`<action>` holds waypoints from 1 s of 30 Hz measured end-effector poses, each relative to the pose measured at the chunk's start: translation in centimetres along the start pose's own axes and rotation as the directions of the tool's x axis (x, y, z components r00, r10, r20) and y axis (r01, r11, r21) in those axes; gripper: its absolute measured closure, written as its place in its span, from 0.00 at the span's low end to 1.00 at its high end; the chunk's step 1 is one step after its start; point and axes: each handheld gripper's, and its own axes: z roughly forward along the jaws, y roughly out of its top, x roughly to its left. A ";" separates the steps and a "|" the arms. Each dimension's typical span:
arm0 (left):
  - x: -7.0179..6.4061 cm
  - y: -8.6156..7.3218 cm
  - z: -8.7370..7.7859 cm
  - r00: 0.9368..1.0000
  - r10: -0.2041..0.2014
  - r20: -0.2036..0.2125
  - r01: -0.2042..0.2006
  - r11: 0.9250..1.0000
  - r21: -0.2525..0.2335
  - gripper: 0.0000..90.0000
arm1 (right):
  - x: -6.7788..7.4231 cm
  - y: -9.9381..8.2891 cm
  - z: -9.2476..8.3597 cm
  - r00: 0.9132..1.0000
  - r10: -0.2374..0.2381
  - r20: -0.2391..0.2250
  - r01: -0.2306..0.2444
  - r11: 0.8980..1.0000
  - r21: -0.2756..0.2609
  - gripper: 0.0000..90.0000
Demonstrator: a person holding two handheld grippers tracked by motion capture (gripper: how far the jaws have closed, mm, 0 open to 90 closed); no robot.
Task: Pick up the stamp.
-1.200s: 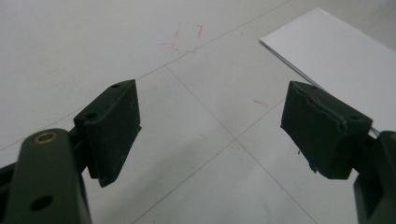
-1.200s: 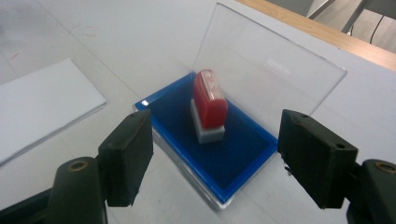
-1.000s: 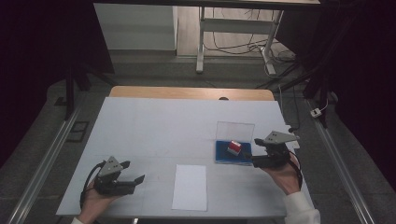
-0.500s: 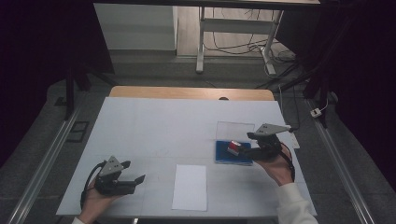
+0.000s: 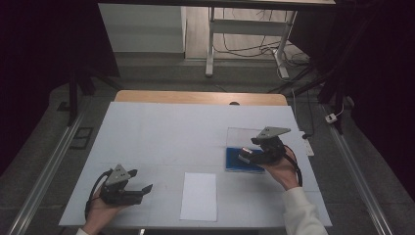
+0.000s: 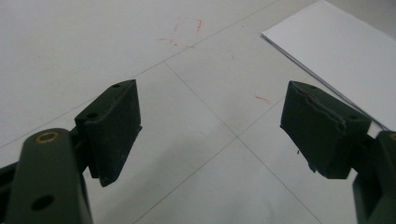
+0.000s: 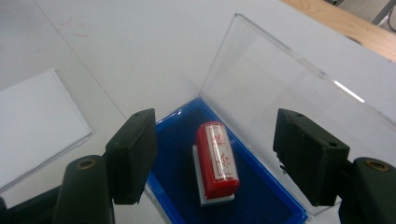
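Right claw narrowing but open; left claw spread wide.

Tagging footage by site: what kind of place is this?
Probably a lab or data-collection workspace, not a home. A white-topped table stands on a bare floor with dark surroundings, loose cables trail under a metal desk frame behind it, and metal rails run along the table's sides.

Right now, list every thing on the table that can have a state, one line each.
blue case: open, clear lid swung back.
red stamp: lying on its side in the case, not gripped.
white paper: flat on the table, untouched.
right gripper: over the case, jaws apart either side of the stamp, just been closing.
left gripper: open, nothing between the jaws.
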 end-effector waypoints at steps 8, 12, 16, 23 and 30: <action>0.1 -0.1 -0.1 1.000 -0.004 -0.001 0.004 1.000 -0.001 0.23 | -0.1 -0.3 0.7 1.000 0.003 -0.010 -0.002 1.000 0.020 0.38; 0.1 -0.2 -0.1 1.000 -0.004 -0.004 0.004 1.000 -0.001 0.23 | -0.3 -0.6 1.2 1.000 0.006 -0.012 -0.006 1.000 0.031 0.41; 0.1 -0.2 -0.1 1.000 -0.004 -0.005 0.004 1.000 -0.001 0.23 | -0.4 -0.9 1.5 1.000 0.006 -0.012 -0.005 0.999 0.041 0.45; 0.3 -0.3 -0.1 1.000 -0.005 -0.010 0.005 1.000 0.003 0.23 | -0.4 -1.4 2.0 1.000 0.005 -0.015 -0.005 0.998 0.057 0.53; 0.3 -0.3 -0.1 1.000 -0.004 -0.011 0.004 1.000 0.003 0.23 | -0.3 -1.7 2.3 1.000 -0.008 -0.007 0.008 0.998 0.064 0.62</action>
